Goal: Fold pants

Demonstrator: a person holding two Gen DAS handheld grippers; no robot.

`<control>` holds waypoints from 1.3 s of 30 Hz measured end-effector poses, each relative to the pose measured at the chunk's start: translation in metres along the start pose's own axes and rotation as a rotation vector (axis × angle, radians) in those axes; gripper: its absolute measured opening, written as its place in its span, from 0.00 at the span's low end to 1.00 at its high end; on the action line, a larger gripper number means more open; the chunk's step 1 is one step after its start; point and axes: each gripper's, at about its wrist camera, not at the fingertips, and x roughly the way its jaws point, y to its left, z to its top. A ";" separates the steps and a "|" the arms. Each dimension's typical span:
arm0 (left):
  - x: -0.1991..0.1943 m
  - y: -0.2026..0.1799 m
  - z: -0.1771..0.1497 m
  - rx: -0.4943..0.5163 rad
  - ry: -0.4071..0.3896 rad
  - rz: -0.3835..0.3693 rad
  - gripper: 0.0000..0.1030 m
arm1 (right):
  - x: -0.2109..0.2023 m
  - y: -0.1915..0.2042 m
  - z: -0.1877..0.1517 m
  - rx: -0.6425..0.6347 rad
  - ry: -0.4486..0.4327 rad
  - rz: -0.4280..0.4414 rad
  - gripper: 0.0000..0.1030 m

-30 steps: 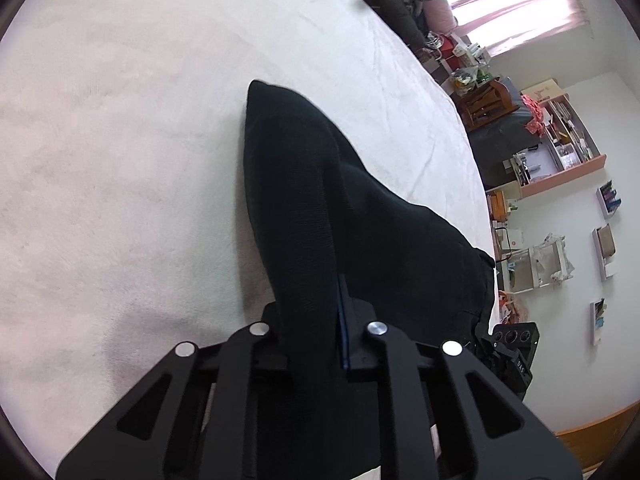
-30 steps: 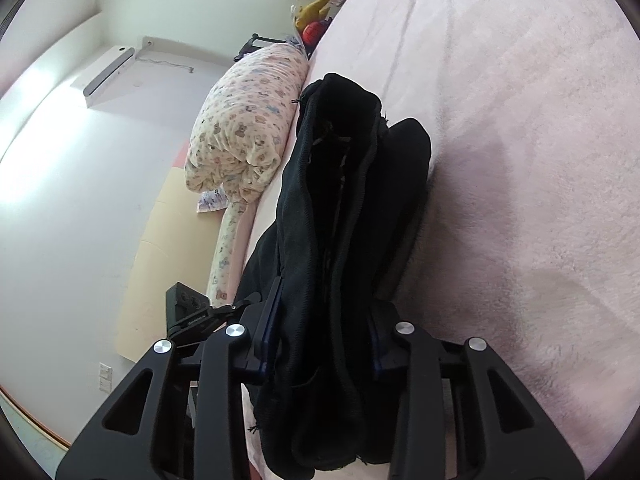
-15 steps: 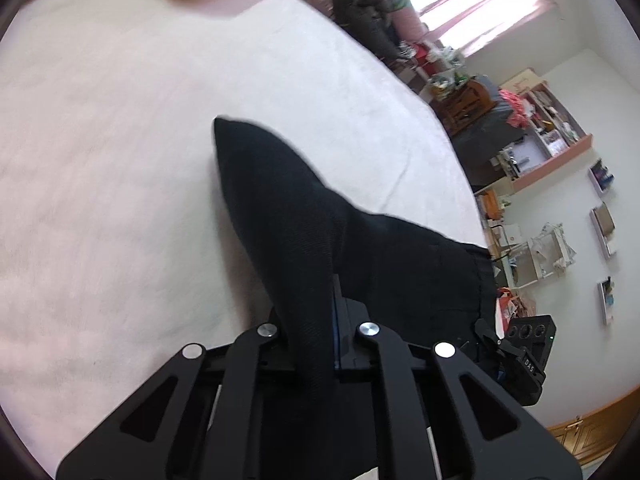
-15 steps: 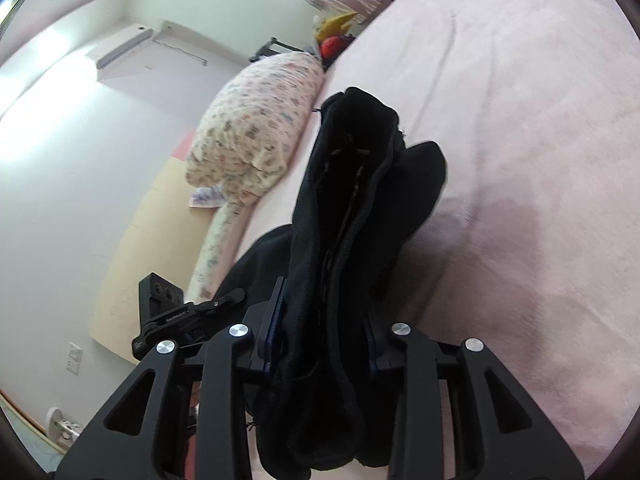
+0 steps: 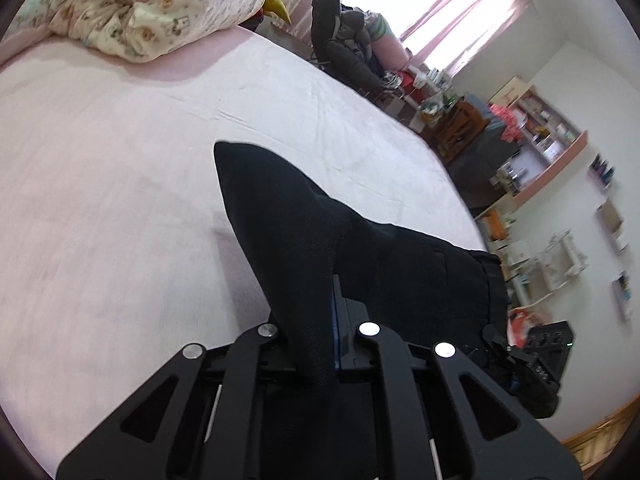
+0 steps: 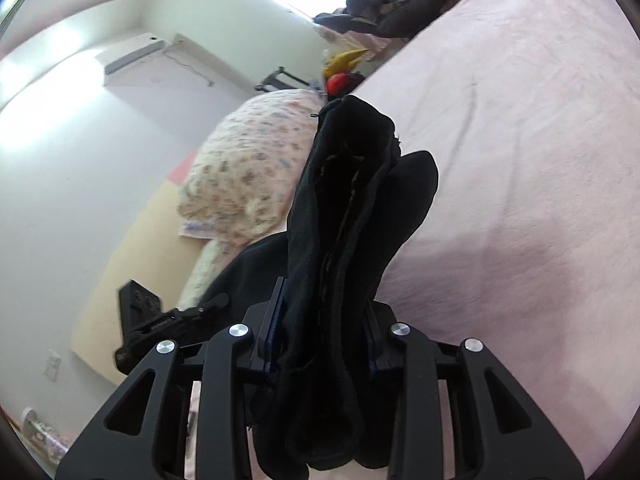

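Note:
The black pants [image 5: 320,240] hang between my two grippers above a pink bed [image 5: 120,220]. My left gripper [image 5: 316,328] is shut on a thin edge of the pants, which stretch away to the right toward the other gripper [image 5: 532,360]. My right gripper [image 6: 324,320] is shut on a thick bunched part of the pants [image 6: 352,208], with several layers standing up between its jaws. The left gripper's body [image 6: 152,324] shows at the left in the right wrist view.
A patterned duvet [image 5: 152,4] lies bunched at the head of the bed, also in the right wrist view [image 6: 256,168]. A chair piled with dark clothes [image 5: 344,52], a cluttered desk and wall shelves [image 5: 552,152] stand beyond the bed's far edge.
Both grippers have risen and tilted up with the pants held. The duvet and the window have come into the left wrist view. The grips are unchanged.

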 end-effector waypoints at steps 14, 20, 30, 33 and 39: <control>0.029 0.065 -0.022 -0.176 -0.051 0.173 0.68 | 0.019 -0.055 -0.015 0.073 0.013 -0.259 0.61; -0.051 0.064 -0.026 -0.129 -0.286 0.337 0.83 | -0.031 -0.016 -0.015 -0.058 -0.197 -0.463 0.65; -0.049 -0.074 -0.101 0.496 -0.404 0.503 0.98 | -0.005 0.114 -0.083 -0.705 -0.290 -0.628 0.65; -0.027 -0.089 -0.114 0.545 -0.353 0.526 0.98 | 0.004 0.111 -0.095 -0.696 -0.237 -0.641 0.65; 0.001 -0.082 -0.123 0.510 -0.273 0.528 0.98 | 0.021 0.092 -0.108 -0.630 -0.105 -0.706 0.65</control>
